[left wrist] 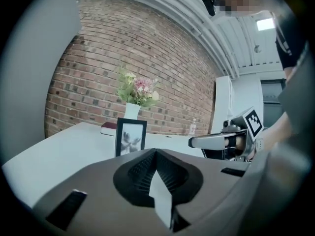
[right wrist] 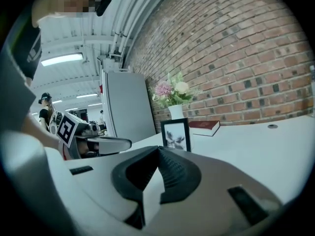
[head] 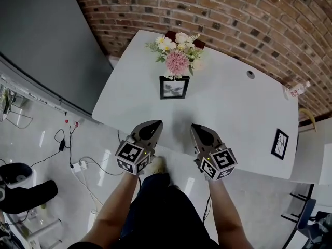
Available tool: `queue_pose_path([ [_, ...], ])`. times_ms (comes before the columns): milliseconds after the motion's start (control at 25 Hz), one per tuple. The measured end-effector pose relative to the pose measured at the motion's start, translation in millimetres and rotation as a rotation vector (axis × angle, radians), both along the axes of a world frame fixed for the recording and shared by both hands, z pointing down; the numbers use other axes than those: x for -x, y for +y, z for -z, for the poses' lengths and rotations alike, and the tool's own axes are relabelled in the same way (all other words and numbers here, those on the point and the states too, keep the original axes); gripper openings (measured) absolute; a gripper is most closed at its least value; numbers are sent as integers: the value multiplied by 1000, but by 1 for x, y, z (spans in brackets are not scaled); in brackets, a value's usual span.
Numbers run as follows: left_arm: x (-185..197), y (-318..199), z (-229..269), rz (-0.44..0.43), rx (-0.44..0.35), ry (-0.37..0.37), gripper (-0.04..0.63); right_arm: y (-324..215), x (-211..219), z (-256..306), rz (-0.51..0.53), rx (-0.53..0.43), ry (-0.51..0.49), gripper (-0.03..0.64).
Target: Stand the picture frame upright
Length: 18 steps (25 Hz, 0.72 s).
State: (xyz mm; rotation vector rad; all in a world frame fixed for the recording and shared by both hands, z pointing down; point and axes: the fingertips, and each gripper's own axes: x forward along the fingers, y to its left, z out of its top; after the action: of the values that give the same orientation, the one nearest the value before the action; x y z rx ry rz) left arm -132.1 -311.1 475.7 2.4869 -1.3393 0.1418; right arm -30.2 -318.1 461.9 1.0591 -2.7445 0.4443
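A: Frame status?
B: Picture frame stands upright mid-worktop, facing the person, just in front of the vase of flowers. Nothing touches it. Looks done.
A: Grippers?
B: Left gripper and right gripper both have their jaws together with nothing between them. Both are well apart from the frame, at the worktop's near edge.
A: Pose?
B: Forearms out ahead of the person, side by side with a gap between. Both grippers aim toward the frame, noses tipped slightly down, marker cubes toward the body.
A: Anything to do for this step?
B: Judgement: only a stability check. If the frame rocks, come in from both sides, pinch the side rails low and reseat the back stand flat. Stay clear of the vase; a knock there could topple both.
A: Other stuff?
B: Book by the vase. Black-bordered panel at the worktop's right edge; can't tell if it's a second frame.
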Motion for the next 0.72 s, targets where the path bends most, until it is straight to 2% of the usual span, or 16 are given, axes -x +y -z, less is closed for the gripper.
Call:
queue_pose_path([
  [360,-19,69,48,64,-86,16,0,66,-24,43,7,-77,-36,3],
  [720,-41,132,74,71,-124,29,0,135,-39,70,19,-113,-77,3],
])
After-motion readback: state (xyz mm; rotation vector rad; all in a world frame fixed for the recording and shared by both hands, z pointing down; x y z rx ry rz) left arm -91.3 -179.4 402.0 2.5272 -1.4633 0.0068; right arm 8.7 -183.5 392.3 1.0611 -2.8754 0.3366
